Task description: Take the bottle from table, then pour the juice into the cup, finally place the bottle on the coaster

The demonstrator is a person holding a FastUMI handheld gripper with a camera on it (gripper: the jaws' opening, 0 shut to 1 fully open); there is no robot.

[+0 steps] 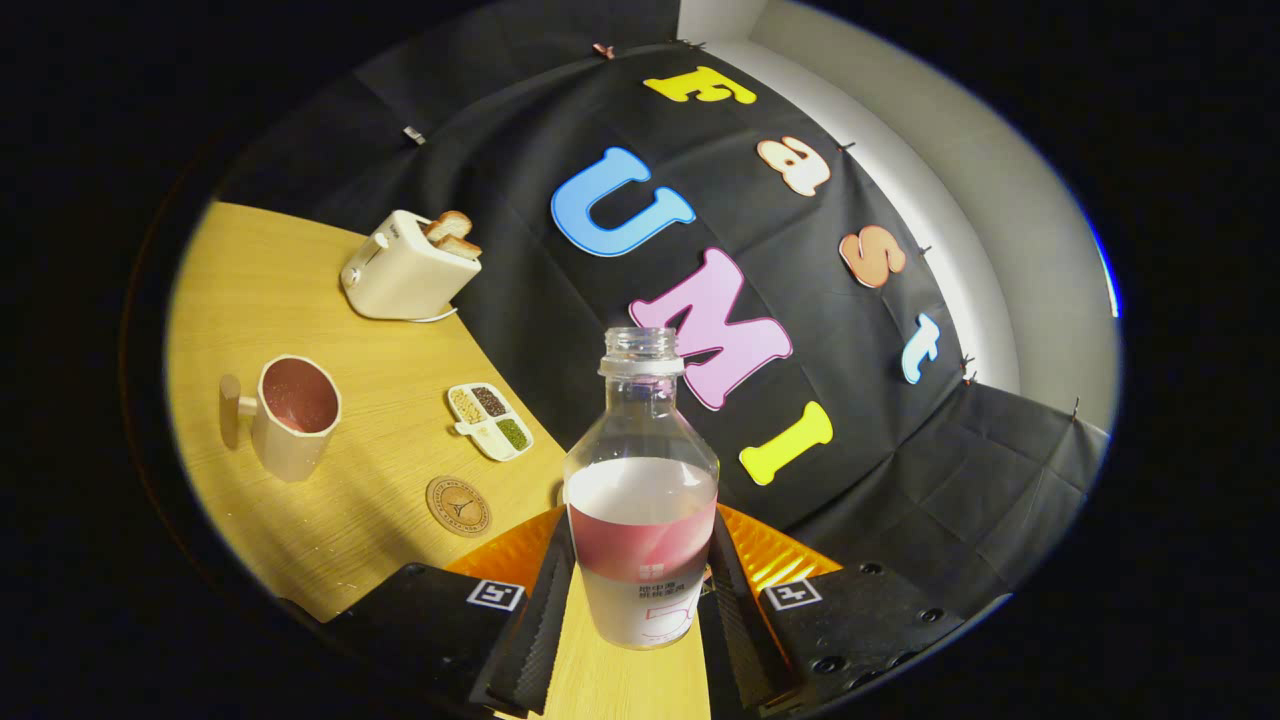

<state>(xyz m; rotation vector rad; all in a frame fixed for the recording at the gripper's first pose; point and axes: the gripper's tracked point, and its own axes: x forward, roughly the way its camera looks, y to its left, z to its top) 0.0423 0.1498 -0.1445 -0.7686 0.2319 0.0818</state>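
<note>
1. Gripper view shows your gripper (640, 600) closed on the clear uncapped plastic bottle with a pink-and-white label (641, 500); both fingers press its lower sides, and the bottle stands roughly upright between them, apparently lifted off the table.
2. Judging by that, you have the bottle taken and are carrying it toward the pour (the cup looks not yet reached).
3. Just beyond the fingers, lying on the pale wooden table (300, 300), is the round brown cork coaster (459, 506), your final target.
4. Farther off sits the cream mug with a wooden handle and reddish inside (290, 415), well apart from the bottle.
5. Near the coaster is a small cream divided tray of grains (490, 421); beyond it, a cream toaster holding toast (408, 268).
6. Next, bring the bottle's open mouth over the mug's rim, then tilt slowly, keeping your squeeze firm.
</note>
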